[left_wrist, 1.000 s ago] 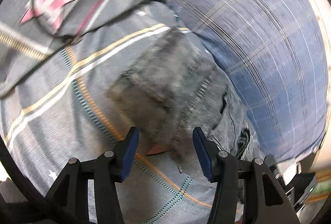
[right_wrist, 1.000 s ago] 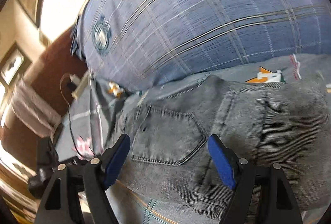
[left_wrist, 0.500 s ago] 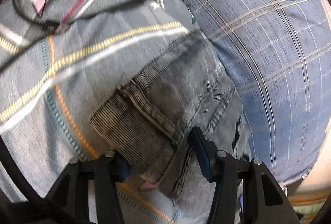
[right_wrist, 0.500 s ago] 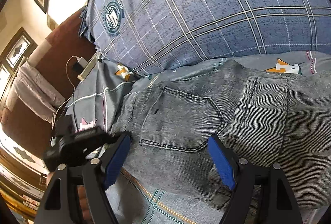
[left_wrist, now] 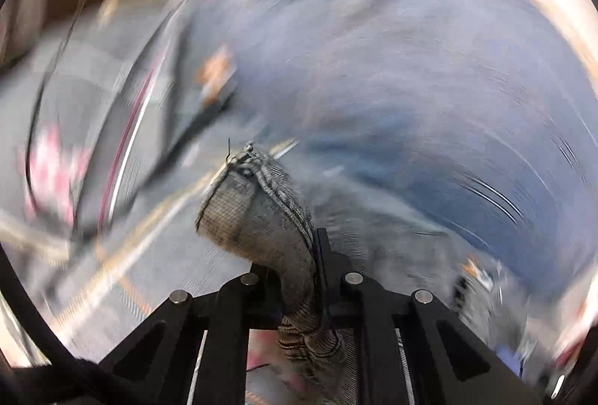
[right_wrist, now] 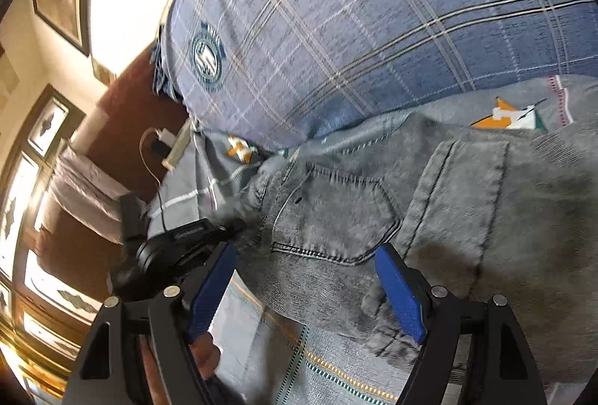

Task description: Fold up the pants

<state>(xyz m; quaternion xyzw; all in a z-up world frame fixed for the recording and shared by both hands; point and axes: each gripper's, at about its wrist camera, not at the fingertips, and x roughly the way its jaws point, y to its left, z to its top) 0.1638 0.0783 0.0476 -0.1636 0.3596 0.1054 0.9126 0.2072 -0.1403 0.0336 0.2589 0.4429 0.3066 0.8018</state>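
Most bedding behind left gripper and pinched pants blurred.

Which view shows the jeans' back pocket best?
The right wrist view: the back pocket lies sharp and unobstructed on the jeans, ahead of the open right gripper. The left wrist view is motion-blurred and shows only a bunched fold of denim clamped in the left gripper.
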